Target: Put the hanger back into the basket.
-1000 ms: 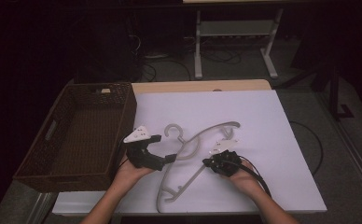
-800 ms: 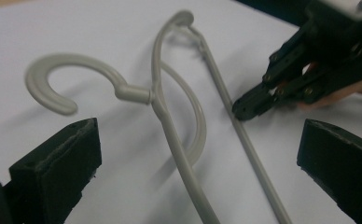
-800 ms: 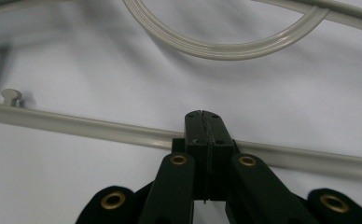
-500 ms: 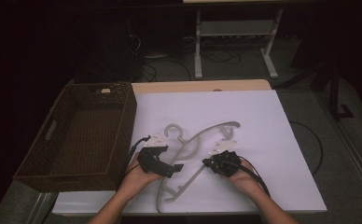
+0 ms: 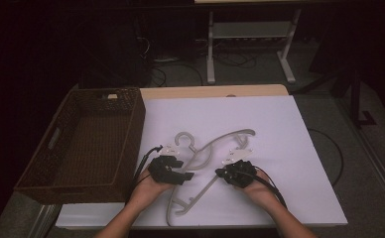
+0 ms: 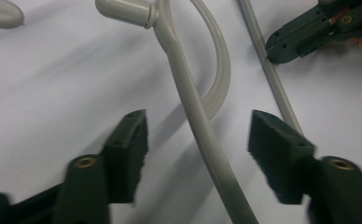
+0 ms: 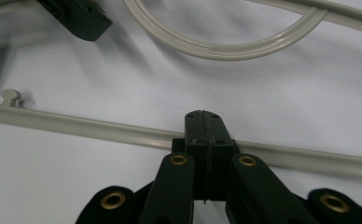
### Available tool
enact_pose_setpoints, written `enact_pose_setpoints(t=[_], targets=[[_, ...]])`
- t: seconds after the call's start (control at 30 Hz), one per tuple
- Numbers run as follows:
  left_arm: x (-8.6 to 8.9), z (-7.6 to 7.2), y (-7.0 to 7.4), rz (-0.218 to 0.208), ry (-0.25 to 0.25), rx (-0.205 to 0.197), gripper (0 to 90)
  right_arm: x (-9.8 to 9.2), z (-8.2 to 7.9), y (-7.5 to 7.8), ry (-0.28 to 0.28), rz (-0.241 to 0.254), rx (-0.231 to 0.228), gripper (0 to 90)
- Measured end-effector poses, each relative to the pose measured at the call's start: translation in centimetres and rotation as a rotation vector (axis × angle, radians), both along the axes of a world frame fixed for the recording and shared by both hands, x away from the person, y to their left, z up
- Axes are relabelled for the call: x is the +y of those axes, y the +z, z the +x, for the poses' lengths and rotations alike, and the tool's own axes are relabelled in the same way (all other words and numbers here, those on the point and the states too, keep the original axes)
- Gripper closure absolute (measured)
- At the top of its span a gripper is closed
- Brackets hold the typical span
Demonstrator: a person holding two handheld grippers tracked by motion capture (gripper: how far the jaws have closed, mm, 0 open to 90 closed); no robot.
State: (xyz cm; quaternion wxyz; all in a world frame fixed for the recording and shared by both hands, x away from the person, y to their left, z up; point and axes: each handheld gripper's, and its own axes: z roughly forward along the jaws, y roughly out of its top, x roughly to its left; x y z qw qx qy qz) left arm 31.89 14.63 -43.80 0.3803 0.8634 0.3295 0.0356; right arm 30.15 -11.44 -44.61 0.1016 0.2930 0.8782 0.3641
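Pale grey plastic hanger [image 5: 208, 163] flat on white sheet — right tool [image 7: 202, 122] clenched on its bar, left tool [image 6: 198, 142] released astride.

Looks like a lab/test setup: white-covered table [image 5: 299, 148], floor cables [image 5: 180, 74], metal stand legs [image 5: 250, 44], dark surroundings.

Your worktop [image 5: 299, 129] lies bare across the frame's upper right. The basket [image 5: 131, 129] walls the left edge; the hanger [image 5: 215, 144] sprawls centre.
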Motion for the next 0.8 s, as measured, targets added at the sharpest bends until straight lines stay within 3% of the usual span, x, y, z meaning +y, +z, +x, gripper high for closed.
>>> enact_pose_setpoints(t=[0.47, 0.67, 0.8], targets=[[-0.6, 0.0, 0.0, 0.017, -0.016, 0.025, 69.2, 0.0, 0.0, 0.0, -0.002, 0.003, 0.001, 89.5], [-0.8, 0.1, 0.1, 0.06, -0.016, 0.027, 72.5, 0.0, 0.0, 0.0, -0.002, 0.001, -0.001, 89.5], [-1.0, -0.1, 0.4, 0.064, 0.006, 0.011, 73.5, 0.0, 0.0, 0.0, -0.002, 0.001, -0.003, 89.5]])
